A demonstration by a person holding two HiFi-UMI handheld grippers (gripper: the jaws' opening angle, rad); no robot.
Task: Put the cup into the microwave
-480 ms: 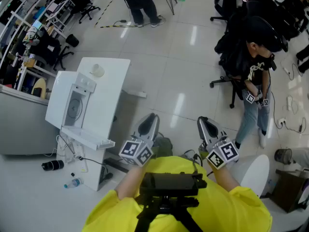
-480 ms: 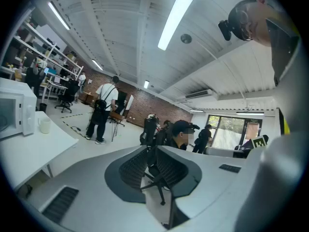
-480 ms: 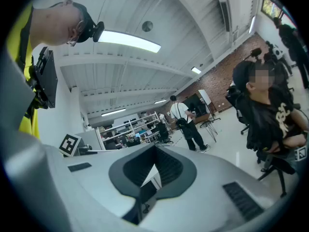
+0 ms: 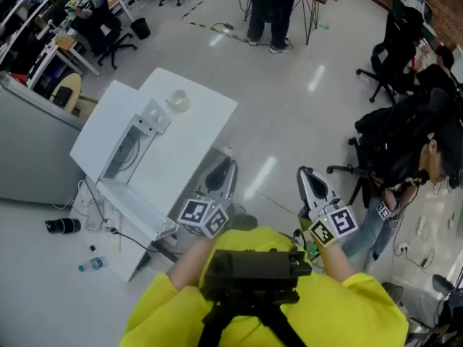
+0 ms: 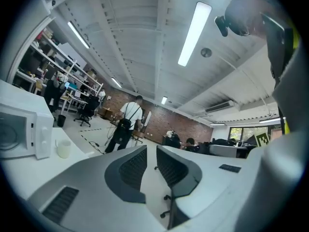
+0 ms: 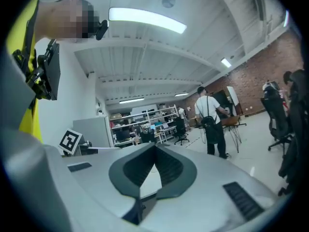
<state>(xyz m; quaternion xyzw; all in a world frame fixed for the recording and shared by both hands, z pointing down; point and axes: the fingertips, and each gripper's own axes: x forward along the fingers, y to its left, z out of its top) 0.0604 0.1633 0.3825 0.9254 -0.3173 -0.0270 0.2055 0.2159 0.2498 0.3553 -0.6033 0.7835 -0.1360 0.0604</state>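
**Small white cup [image 4: 177,101] out on the white rectangular table [image 4: 210,118], nothing gripped**

Head view: the cup's just beside the boxy white microwave [image 4: 119,143], well ahead and left of the left gripper [image 4: 223,170] fingers. The right gripper [image 4: 307,179] is further off to the right.

Left gripper view: fingers [image 5: 130,166] all but touching, nothing between them, cup way off to their left.

Right gripper view: fingers [image 6: 169,168] closed tip to tip, holding nothing.

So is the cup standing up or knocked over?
Standing up: the cup sits on its base, rim on top, on the table beside the microwave.
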